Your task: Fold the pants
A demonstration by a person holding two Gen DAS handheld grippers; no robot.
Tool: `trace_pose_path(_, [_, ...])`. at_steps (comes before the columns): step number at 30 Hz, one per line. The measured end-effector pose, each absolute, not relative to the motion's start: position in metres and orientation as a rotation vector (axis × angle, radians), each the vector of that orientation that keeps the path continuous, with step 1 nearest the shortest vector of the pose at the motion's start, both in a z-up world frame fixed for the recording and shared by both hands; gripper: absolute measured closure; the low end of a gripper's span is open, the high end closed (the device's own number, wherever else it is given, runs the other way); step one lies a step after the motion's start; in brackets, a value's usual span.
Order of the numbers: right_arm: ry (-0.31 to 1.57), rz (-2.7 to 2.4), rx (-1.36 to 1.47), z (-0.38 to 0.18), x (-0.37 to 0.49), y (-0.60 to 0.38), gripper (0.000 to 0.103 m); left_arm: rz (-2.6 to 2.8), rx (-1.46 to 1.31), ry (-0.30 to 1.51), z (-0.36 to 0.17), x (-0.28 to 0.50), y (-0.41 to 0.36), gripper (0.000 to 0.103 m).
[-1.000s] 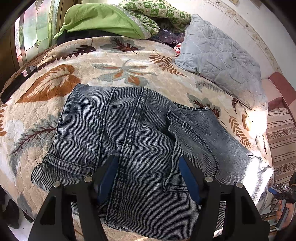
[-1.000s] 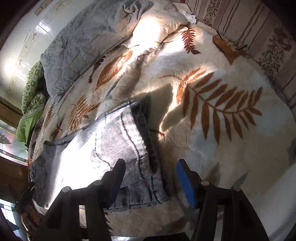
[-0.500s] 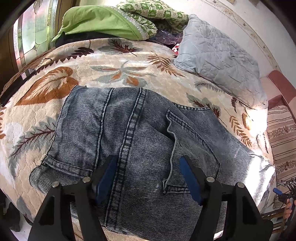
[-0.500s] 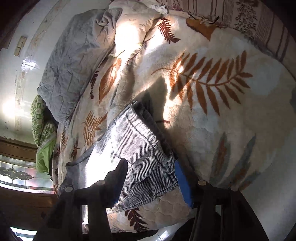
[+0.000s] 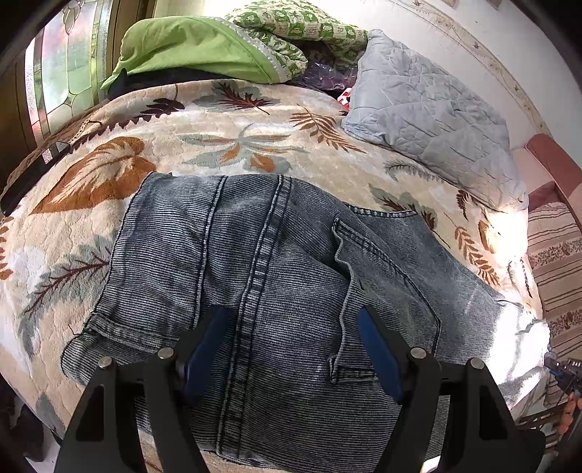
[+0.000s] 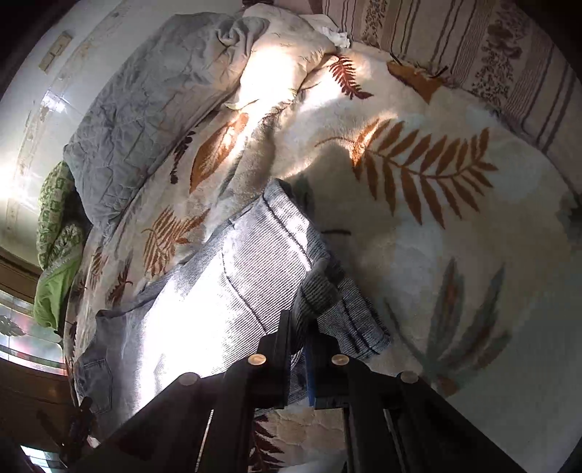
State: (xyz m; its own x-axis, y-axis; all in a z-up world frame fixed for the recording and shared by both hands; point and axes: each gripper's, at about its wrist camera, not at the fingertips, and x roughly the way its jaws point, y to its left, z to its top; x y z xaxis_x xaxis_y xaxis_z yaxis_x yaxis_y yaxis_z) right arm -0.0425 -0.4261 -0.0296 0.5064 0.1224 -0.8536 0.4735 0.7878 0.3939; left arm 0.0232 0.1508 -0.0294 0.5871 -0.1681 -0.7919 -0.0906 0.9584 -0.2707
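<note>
At twelve o'clock we saw a green pillow (image 5: 189, 47); at two, a grey quilted pillow (image 5: 429, 109) lay on the leaf-patterned blanket (image 5: 236, 120), a striped cushion (image 5: 556, 262) at three.

Right gripper (image 6: 299, 327) fingers pinching pants (image 6: 225, 291) hem (bunched), leaf-print blanket (image 6: 436, 236), grey pillow (image 6: 145, 109)

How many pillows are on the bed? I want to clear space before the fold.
2: a grey quilted pillow by the wall, and a green checked pillow at the far end beside it. Others may be hidden under the pile there.
</note>
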Motion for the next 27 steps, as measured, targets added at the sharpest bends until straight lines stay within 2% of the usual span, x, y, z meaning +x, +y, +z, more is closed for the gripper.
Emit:
trace_pose_path(2, [1.135,-0.241,0.561,-0.042,-0.042,-0.421,0.094,-0.036,-0.301,0.95,-0.029,0.024,0.15,0.027])
trace_pose_path(4, [1.239,-0.223,0.632,-0.075,-0.04,-0.433,0.089,-0.021,-0.304,0.952,-0.026,0.024,0.148,0.027])
trace_pose_path(7, [1.16,-0.226,0.685,-0.062,-0.049,-0.442,0.082,-0.041,-0.282,0.929,-0.014,0.017,0.138,0.027])
trace_pose_path(9, [1.113,-0.265,0.637,-0.045,-0.054,-0.442,0.054,-0.06,-0.248,0.895,-0.004,0.013,0.126,0.027])
trace_pose_path(10, [1.089,-0.269,0.629,-0.037,-0.055,-0.443,0.052,-0.083,-0.243,0.886,-0.001,0.011,0.119,0.027])
trace_pose_path(17, [0.896,-0.202,0.647,0.0,-0.033,-0.442,0.052,-0.147,-0.096,0.94,-0.02,0.012,0.057,0.027])
trace_pose_path(21, [0.996,0.066,0.802,-0.04,0.017,-0.428,0.051,-0.103,-0.014,0.963,-0.039,0.016,0.04,0.027])
trace_pose_path(23, [1.073,0.021,0.745,-0.064,0.036,-0.424,0.052,-0.099,0.009,0.963,-0.041,0.016,0.038,0.026])
trace_pose_path(27, [1.034,0.032,0.779,-0.079,0.056,-0.433,0.052,-0.101,0.056,0.955,-0.045,0.015,0.034,0.023])
